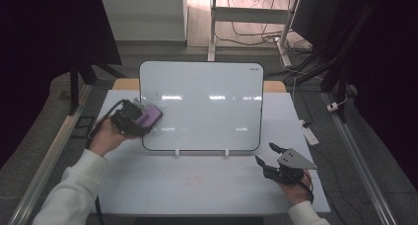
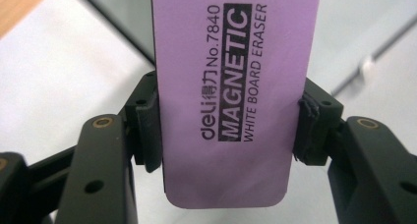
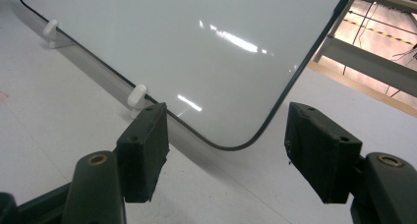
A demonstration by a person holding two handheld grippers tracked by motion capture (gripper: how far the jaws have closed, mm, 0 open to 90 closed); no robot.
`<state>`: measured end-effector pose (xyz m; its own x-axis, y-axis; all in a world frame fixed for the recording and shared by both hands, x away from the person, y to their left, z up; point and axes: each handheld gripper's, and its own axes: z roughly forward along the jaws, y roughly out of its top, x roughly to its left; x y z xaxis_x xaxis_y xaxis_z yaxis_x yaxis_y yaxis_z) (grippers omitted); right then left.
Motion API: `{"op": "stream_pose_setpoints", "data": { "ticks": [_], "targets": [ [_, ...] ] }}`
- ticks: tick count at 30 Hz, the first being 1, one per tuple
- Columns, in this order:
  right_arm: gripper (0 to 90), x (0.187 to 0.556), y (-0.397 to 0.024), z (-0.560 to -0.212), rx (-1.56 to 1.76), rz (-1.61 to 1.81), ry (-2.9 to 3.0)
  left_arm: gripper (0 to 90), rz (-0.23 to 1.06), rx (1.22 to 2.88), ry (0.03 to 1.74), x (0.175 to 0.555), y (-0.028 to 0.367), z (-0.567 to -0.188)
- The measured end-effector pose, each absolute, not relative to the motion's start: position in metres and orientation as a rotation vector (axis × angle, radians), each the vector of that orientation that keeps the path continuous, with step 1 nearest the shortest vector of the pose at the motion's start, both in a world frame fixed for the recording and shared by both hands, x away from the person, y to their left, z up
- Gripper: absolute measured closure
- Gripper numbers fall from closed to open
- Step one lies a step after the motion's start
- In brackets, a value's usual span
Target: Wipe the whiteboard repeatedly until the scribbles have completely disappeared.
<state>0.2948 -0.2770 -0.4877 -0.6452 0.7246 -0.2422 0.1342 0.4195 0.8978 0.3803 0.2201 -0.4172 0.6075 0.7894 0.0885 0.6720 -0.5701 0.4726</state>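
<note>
A white board (image 1: pixel 202 106) with a thin black rim leans upright on small white feet at the table's middle. My left gripper (image 1: pixel 143 115) is shut on a purple magnetic whiteboard eraser (image 1: pixel 149 116) at the board's left edge; whether the eraser touches the board I cannot tell. In the left gripper view both pads press the eraser (image 2: pixel 236 96) by its long sides, printed face toward the camera. My right gripper (image 1: pixel 263 155) hovers open near the board's lower right corner (image 3: pixel 231 145), with nothing between its fingers (image 3: pixel 142 150).
The white table (image 1: pixel 207 185) carries a faint red mark (image 1: pixel 193 180) in front of the board. A white tag with a cable (image 1: pixel 310 134) lies at the right edge. Behind the board stand desk legs and floor cables (image 1: pixel 256 35).
</note>
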Motion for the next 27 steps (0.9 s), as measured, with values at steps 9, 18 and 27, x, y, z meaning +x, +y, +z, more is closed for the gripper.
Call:
{"op": "stream_pose_setpoints", "data": {
  "ticks": [9, 18, 27],
  "targets": [
    [32.3, 0.294, -0.277, -0.488, 0.717, 1.224, 2.052, 40.8, 0.319, 2.518, 1.123, 0.359, 0.202, -0.452],
    [32.2, 0.293, -0.276, -0.487, 0.715, 1.219, 2.048, 40.7, 0.314, 2.535, 1.072, 0.357, 0.189, -0.454],
    [32.3, 0.294, -0.277, -0.487, 0.72, 1.222, 2.045, 40.7, 0.378, 2.45, 1.105, 0.396, 0.184, -0.404]
  ]
}}
